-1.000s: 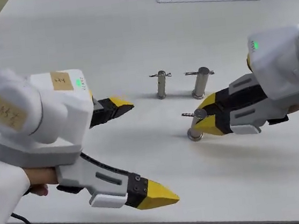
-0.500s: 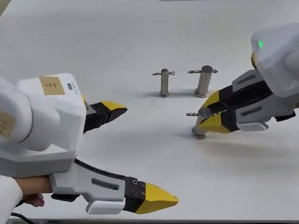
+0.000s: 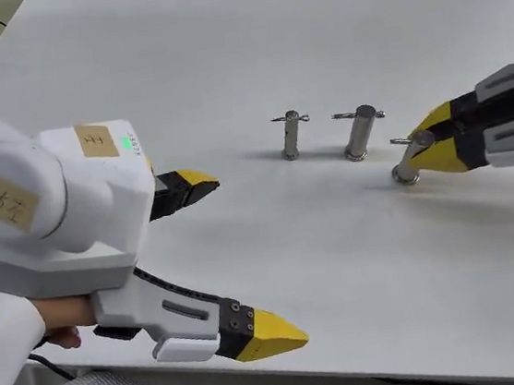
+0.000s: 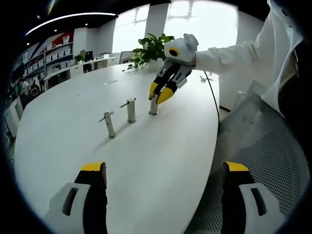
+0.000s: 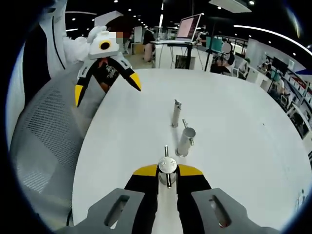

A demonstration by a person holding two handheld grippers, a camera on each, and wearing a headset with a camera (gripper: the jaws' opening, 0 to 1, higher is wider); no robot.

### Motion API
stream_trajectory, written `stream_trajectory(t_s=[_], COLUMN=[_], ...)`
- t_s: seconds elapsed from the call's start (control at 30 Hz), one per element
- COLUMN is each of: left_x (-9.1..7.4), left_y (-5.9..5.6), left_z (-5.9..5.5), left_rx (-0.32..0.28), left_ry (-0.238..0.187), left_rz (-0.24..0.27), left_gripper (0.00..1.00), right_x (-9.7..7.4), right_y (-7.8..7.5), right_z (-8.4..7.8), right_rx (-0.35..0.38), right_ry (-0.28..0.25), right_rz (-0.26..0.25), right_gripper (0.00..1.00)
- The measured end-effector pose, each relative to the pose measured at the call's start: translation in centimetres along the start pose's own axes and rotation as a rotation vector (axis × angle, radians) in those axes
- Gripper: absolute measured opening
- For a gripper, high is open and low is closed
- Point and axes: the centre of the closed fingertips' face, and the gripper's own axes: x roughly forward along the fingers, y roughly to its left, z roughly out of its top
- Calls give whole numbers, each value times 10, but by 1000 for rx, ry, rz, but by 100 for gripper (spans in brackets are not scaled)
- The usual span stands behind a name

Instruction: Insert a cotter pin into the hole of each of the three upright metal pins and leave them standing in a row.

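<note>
Three pins, each with a cotter through the top by the look of it, so the inserting part seemed done. The third pin (image 3: pixel 408 160) was the one in play. A second earlier it sat out in front of the other two, nearer the person. Now it had been carried over to the right of the middle pin (image 3: pixel 358 134), near it and roughly in line with that and the far pin (image 3: pixel 291 135). The camera had shifted a bit too, but the third pin's spot relative to the other two clearly changed. It wasn't upright though. It leaned with its head toward the right gripper (image 3: pixel 423 146), whose jaws were narrow and pinched on that head, with the cotter (image 3: pixel 401 142) poking out the free side. The right gripper view showed the same clamp from behind. The base looked to be on the table (image 3: pixel 226 84) or just about, couldn't say for sure. The left gripper (image 3: pixel 257 259) hung well apart near the front edge, jaws wide with nothing in them, same as before. My read: the row was nearly made, and what was left was to stand that pin straight and let go without knocking the middle one.
</note>
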Motion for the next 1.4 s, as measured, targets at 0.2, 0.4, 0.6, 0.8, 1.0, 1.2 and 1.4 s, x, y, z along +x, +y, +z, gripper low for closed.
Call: stream_trajectory(t_s=[0.2,0.4,0.6,0.8,1.0,1.2,1.4], left_x=[3,5,4,5,7,7,1], left_y=[-2,-3,-2,-2,-5,-8,-2], left_z=[-2,-6,-3,-3,-3,-1,5], left_rx=[-6,-15,-30,-22,-19,-14,-23], left_ry=[18,35,17,25,31,25,-9], left_rz=[-9,-6,2,-5,-14,-15,20], left_gripper=[99,99,99,99,99,99,99], right_x=[-9,-8,-6,-6,-5,-5,-13], right_y=[-19,-25,-20,-21,-25,-28,-26], right_z=[-12,-19,-21,-21,-21,-19,-7], right_rx=[3,20,38,50,74,91,116], right_ry=[2,-19,-18,-37,-51,-65,-105], right_rz=[-14,-8,-4,-2,-4,-19,-72], right_gripper=[7,7,7,8,8,15,34])
